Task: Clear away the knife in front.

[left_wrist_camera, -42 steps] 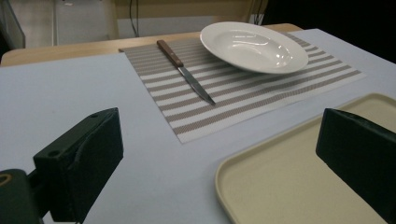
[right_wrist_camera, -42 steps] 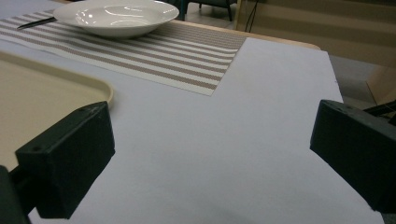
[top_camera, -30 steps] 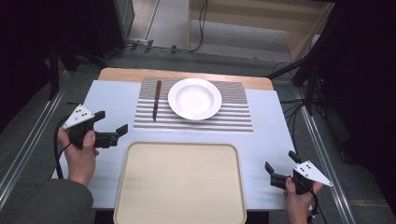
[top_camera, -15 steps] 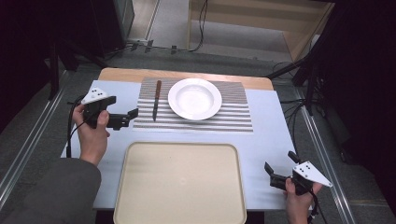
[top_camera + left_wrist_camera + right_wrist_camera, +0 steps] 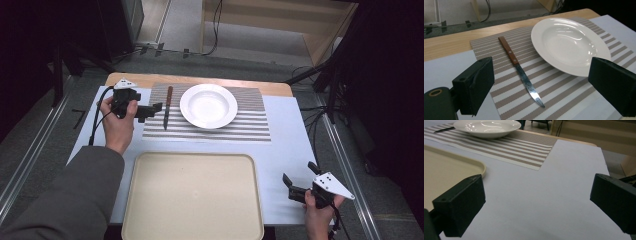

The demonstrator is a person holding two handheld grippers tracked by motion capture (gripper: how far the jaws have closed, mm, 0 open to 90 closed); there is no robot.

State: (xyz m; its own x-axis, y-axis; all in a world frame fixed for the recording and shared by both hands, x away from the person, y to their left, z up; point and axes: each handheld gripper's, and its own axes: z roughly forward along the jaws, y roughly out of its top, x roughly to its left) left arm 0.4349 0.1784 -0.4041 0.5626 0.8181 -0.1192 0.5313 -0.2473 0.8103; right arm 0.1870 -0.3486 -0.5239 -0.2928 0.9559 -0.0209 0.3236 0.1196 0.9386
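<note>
Left gripper [image 5: 150,108] at mat's [image 5: 250,131] left edge, jaws wide, just been closing slightly, nothing between them. Path to knife [image 5: 520,70] open: bare mat between. Plate [image 5: 570,43] just beside knife's far side, rim crowds blade there. Tray [image 5: 192,200] fills near middle of table [image 5: 295,145]. Right gripper [image 5: 296,188] beside tray's right edge, bare table ahead.

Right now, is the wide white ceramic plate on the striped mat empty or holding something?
Empty. The wide white ceramic plate shows a bare, glossy bowl with reflections alone; the wooden-handled steak knife lies beside it on the striped mat.
</note>
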